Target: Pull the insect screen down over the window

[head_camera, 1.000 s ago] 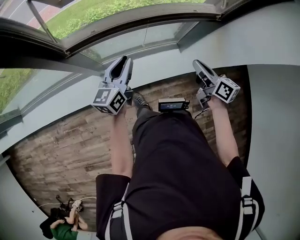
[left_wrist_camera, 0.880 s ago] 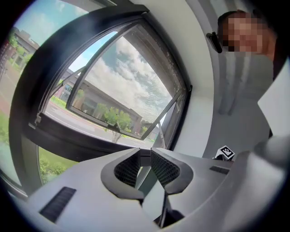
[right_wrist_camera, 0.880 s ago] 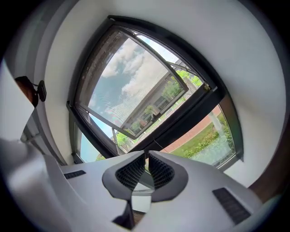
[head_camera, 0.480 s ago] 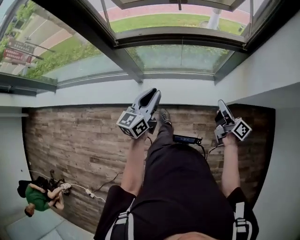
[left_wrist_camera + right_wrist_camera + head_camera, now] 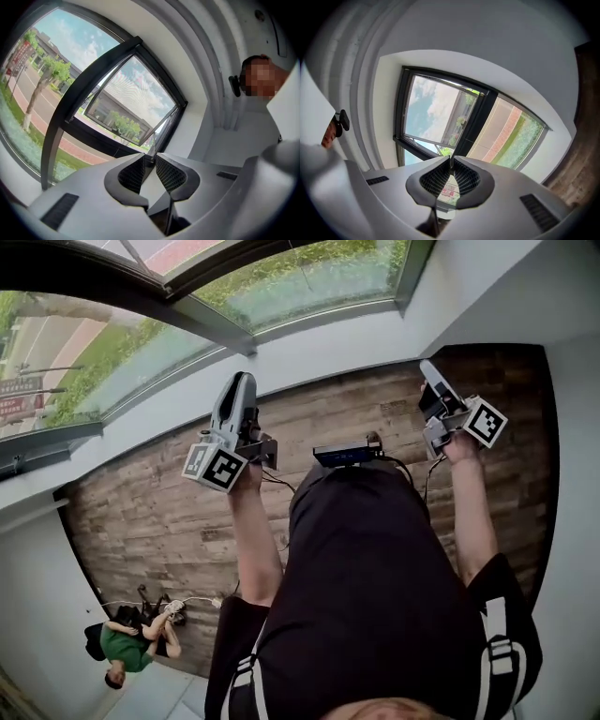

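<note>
The window (image 5: 291, 287) with its dark frame runs along the top of the head view, above a white sill (image 5: 309, 348). I cannot make out an insect screen in any view. My left gripper (image 5: 242, 381) points up at the sill, well short of the glass. In the left gripper view its jaws (image 5: 150, 157) stand a narrow gap apart with nothing between them, facing a tilted-open sash (image 5: 136, 108). My right gripper (image 5: 427, 367) is held up at the right, near the white wall. Its jaws (image 5: 450, 159) meet at the tips, empty, facing the window (image 5: 440, 112).
Far below lies a wooden floor (image 5: 141, 512), where a person in a green top (image 5: 122, 652) sits at the lower left beside a white cable (image 5: 202, 601). A black device (image 5: 342, 453) hangs at my waist. White walls flank the window on both sides.
The head view has swung, so the window now slants off to the upper left. Both grippers sit higher in the view; the left one has shifted left. Neither gripper's jaws have visibly changed.
</note>
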A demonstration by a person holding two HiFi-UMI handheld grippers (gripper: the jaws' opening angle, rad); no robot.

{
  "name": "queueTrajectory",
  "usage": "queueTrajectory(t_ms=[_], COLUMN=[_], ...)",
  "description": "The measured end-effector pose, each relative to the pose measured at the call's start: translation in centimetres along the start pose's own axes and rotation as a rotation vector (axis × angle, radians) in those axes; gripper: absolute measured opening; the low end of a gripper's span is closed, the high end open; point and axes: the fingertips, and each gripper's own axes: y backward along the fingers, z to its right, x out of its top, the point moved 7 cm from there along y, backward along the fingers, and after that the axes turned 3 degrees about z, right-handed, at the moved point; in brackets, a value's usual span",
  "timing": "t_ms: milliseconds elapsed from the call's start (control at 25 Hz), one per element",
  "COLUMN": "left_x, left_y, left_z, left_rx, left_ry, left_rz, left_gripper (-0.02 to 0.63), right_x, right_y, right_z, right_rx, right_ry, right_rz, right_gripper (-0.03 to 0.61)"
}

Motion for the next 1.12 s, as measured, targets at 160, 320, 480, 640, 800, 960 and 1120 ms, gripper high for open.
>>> queueTrajectory(t_ms=[160,320,480,640,800,960,1120], left_x=[-0.9,-1.1,-1.9,-3.6,-4.3,-3.0,-3.7], left_y=[2.9,7.8,12.1,13.3,12.8,13.0,13.7], left_z=[0.5,-0.1,-1.4,-2.8,-3.0,-2.4,-1.1], left_rx=[-0.058,-0.091,-0.124,-0.142,-0.158,-0.16,-0.141], left_ry=[0.054,0.116,0.174,0.235,0.296,0.287,0.271], left_rz=[-0.003,-0.003,-0.002,-0.013,-0.011,0.009,0.018], left_gripper=[0.078,0.078,0.078,0.078,0.078,0.078,0.078], right_x=[-2.8,-7.1,-12.0,-14.4,-14.2,-13.7,-13.6], right_y=[4.5,7.4,9.0,10.0,9.9,8.6,8.9], right_z=[-0.7,-3.6,-6.9,-7.5,-8.0,-9.1,-8.4], right_rx=[-0.054,-0.094,-0.127,-0.184,-0.215,-0.187,-0.146], right_ry=[-0.019,-0.024,0.009,-0.002,0.013,0.031,0.047], right_rz=[0.048,0.06,0.035,0.035,0.019,0.002,-0.025], right_gripper=[0.029,0.029,0.029,0.023,0.021,0.02,0.018])
